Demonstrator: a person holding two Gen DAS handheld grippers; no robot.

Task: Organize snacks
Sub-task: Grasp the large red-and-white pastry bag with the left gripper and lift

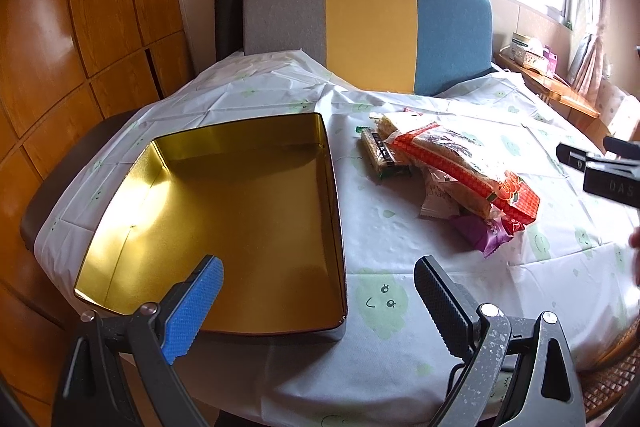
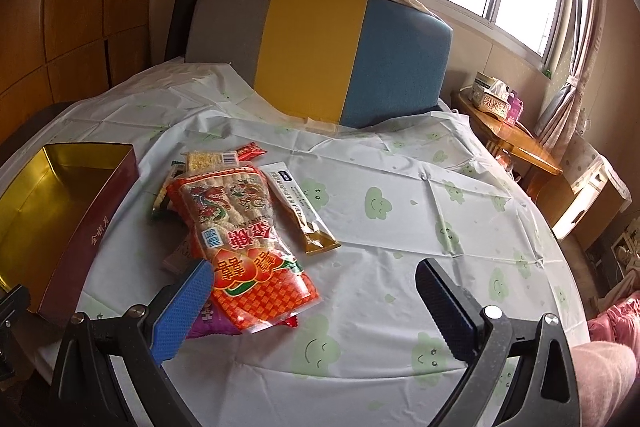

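Note:
An open tin box (image 1: 224, 211) with a gold inside and dark red outer wall (image 2: 96, 223) sits on the table, empty. To its right lies a pile of snacks: a large orange-red packet (image 1: 472, 171) (image 2: 244, 239) on top, a purple packet (image 1: 484, 233) (image 2: 210, 323) under it, small bars (image 1: 380, 155) behind, and a white-and-gold sachet (image 2: 304, 207) beside it. My left gripper (image 1: 318, 281) is open above the tin's near right corner. My right gripper (image 2: 314, 285) is open just in front of the pile; it also shows at the right edge of the left wrist view (image 1: 604, 167).
The round table wears a white cloth with green smiley clouds (image 2: 400, 227). A grey, yellow and blue chair back (image 1: 368, 31) stands behind it. A wooden side table (image 2: 516, 143) with a tissue box is at the right. Wooden cabinets (image 1: 80, 39) are at the left.

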